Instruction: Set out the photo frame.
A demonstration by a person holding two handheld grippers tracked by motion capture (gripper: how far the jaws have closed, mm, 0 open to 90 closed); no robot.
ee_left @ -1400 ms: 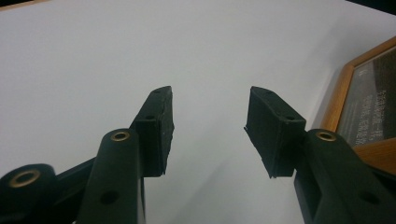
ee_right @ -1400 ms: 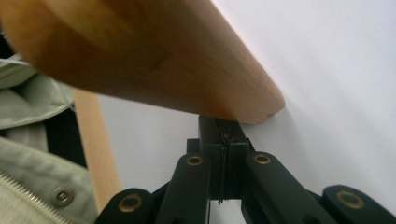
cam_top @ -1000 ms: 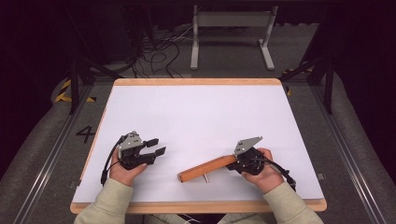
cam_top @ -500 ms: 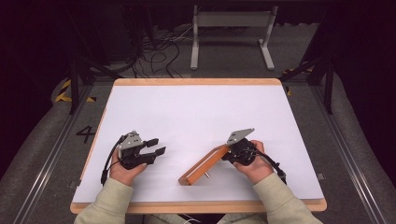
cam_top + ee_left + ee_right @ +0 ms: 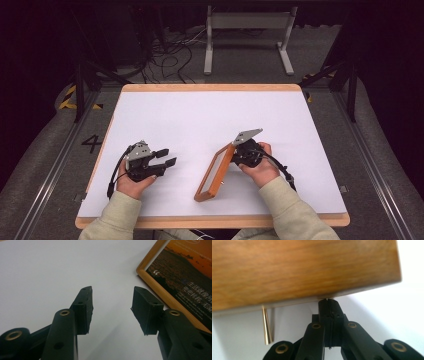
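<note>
Propping wood-framed sunset picture on edge, front-centre of white tabletop. Right gripper jaws fully closed, tips against wooden back, pinching nothing visible. Left gripper half open, empty. Frame looks rigid, light, tippy; front likely fragile; grip side rails.

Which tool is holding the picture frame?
The right tool. Its jaws are pinched shut on the edge of the wooden picture frame, tilting it up. The left tool is open with nothing between its jaws.

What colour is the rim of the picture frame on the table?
Warm orange-brown wood on the frame; it shows best in the left gripper view.
</note>
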